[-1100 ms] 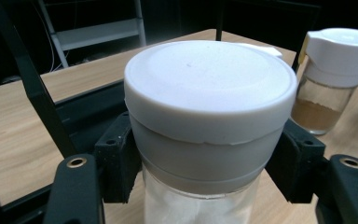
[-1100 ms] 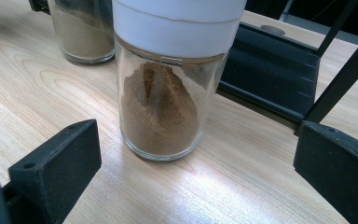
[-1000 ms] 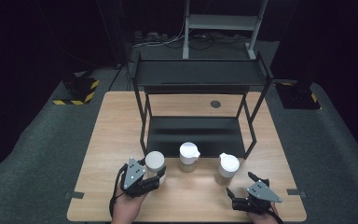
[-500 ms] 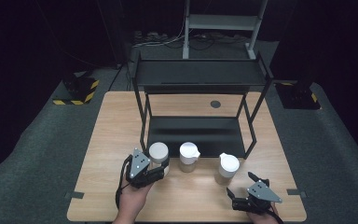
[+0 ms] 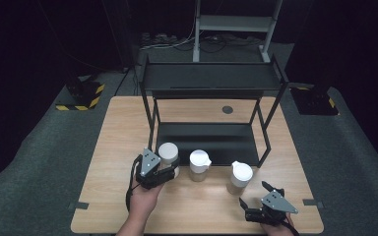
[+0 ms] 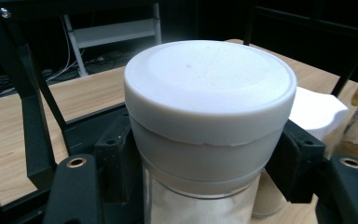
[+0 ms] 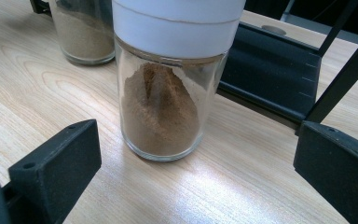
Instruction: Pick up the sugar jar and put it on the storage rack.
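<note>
High view first: we see a wooden table (image 5: 108, 147) carrying a black two-tier rack (image 5: 211, 83) toward its far edge, and three white-capped jars in a row between the rack and the near edge. Our left gripper (image 5: 163, 169) is clamped on the left jar (image 5: 168, 153), which sits just off the rack's front left leg; in the left gripper view its jaws press both sides of the clear glass under the broad white lid (image 6: 209, 88), with white contents visible inside. Beside it stands the middle jar (image 5: 200, 164), its flip cap showing in the left gripper view too. Our right gripper (image 5: 260, 201) rests near the table's near right corner with its jaws spread apart, holding nothing. In the right gripper view the right jar (image 7: 165, 93), part filled with brown powder, stands on the wood just ahead of the open jaws, apart from them.
</note>
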Available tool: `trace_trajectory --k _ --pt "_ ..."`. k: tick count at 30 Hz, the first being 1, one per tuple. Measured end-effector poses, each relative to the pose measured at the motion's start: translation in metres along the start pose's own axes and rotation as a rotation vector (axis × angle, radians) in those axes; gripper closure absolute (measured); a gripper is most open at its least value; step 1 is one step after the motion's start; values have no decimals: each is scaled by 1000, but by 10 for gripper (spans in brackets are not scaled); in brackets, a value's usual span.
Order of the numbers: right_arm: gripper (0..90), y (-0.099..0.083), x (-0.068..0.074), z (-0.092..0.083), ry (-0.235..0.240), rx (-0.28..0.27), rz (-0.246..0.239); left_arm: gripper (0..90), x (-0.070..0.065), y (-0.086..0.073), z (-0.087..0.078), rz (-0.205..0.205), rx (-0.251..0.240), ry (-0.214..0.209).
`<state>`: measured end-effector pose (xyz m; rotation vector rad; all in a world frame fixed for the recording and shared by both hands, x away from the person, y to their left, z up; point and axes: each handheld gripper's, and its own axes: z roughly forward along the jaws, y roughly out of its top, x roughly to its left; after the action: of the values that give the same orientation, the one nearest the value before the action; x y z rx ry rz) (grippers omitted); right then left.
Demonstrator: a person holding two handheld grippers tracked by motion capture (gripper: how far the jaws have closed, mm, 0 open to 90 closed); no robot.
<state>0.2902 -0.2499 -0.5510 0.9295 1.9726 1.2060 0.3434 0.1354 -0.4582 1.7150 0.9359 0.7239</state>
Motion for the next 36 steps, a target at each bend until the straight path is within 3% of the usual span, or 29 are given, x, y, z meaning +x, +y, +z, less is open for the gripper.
trace_trajectory --k 16,25,30,36 --pt "0 0 0 0 -1 -1 -1 344 7 12 23 -10 10 19" --pt "0 0 0 0 0 -2 1 344 9 26 35 -5 10 30" --pt "0 0 0 0 0 -3 -1 344 13 30 43 -33 11 37" --pt "0 0 0 0 4 -4 3 344 14 34 51 -17 24 49"
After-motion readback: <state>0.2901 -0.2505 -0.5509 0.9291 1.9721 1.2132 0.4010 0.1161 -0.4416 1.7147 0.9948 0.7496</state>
